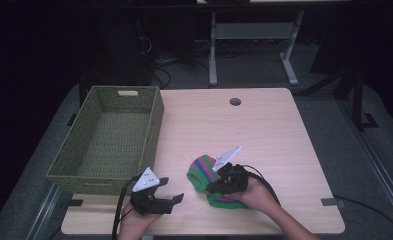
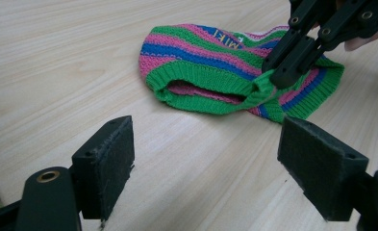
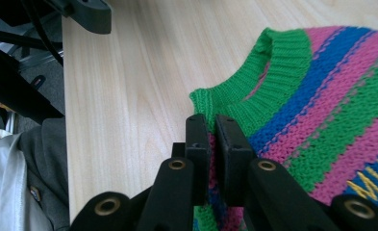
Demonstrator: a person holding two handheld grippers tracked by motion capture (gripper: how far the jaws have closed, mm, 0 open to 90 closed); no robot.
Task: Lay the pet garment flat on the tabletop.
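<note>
A knitted garment (image 1: 200, 169) striped green, pink and blue lies flat near the table's front edge. Its green ribbed opening (image 2: 201, 84) faces my left gripper. My right gripper (image 1: 211, 188) is shut on that green rim (image 3: 234, 103), with a fold of knit pinched between its pads (image 3: 230, 144). Yellow lettering (image 3: 369, 180) shows on a blue stripe. My left gripper (image 1: 170, 190) hovers open just left of the garment, nothing between its pads (image 2: 107, 166). From that side, the right gripper (image 2: 279, 77) can be seen biting the rim.
A green woven basket (image 1: 153, 131) with nothing inside stands at the table's left side, just behind my left gripper. A round cable hole (image 1: 235, 101) sits near the far edge. Bare wood (image 1: 264, 135) spreads to the right and back.
</note>
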